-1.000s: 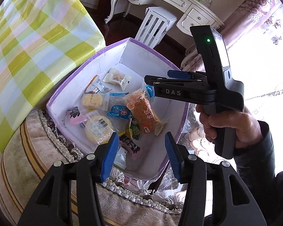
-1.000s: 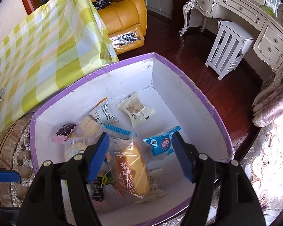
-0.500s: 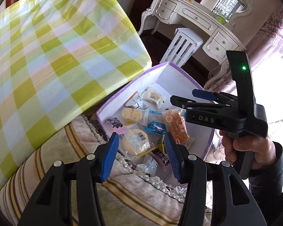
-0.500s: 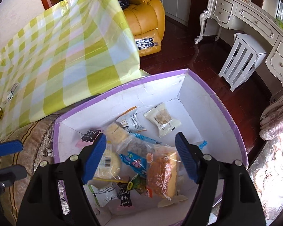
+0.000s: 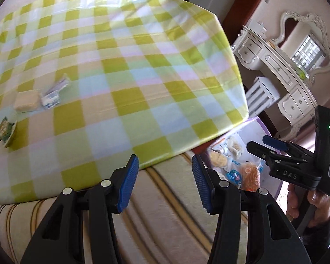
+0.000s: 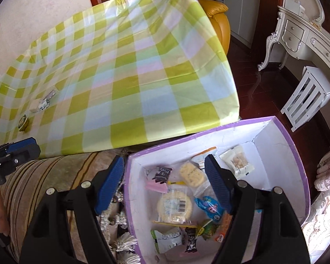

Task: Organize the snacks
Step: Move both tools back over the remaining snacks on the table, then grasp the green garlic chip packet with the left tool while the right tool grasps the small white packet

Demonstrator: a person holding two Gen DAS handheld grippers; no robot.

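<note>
- The left gripper [image 5: 165, 182] has its fingers [image 5: 128, 182] partly apart with nothing between them; since a second ago it has swung away from the purple box [image 6: 283, 136] and now looks over the near edge of the table [image 5: 143, 83].
- The right gripper [image 6: 165, 184] has its fingers [image 6: 217, 184] parted wider than a second ago, also empty; it has pulled back so that its left finger now hangs outside the box's left wall, over the striped cushion [image 6: 44, 176].
- Inside the box lie the sorted snacks: a round cracker pack [image 6: 173, 205], a yellow biscuit pack [image 6: 191, 173], a blue wrapper [image 6: 209, 204], a pink-and-black packet [image 6: 159, 178] and a white pack [image 6: 237, 160] near its far corner.
- On the table, far left of the box, three snacks are left: a pale square cake [image 5: 25, 101], a white-and-blue wrapper [image 5: 51, 98] just beside it, and a green packet [image 5: 6, 131] nearer the camera.
- Judging from this, a drop into the box is finished and both hands are turning toward the table; the remaining three snacks are the likely next pick, the left gripper being better placed.
</note>
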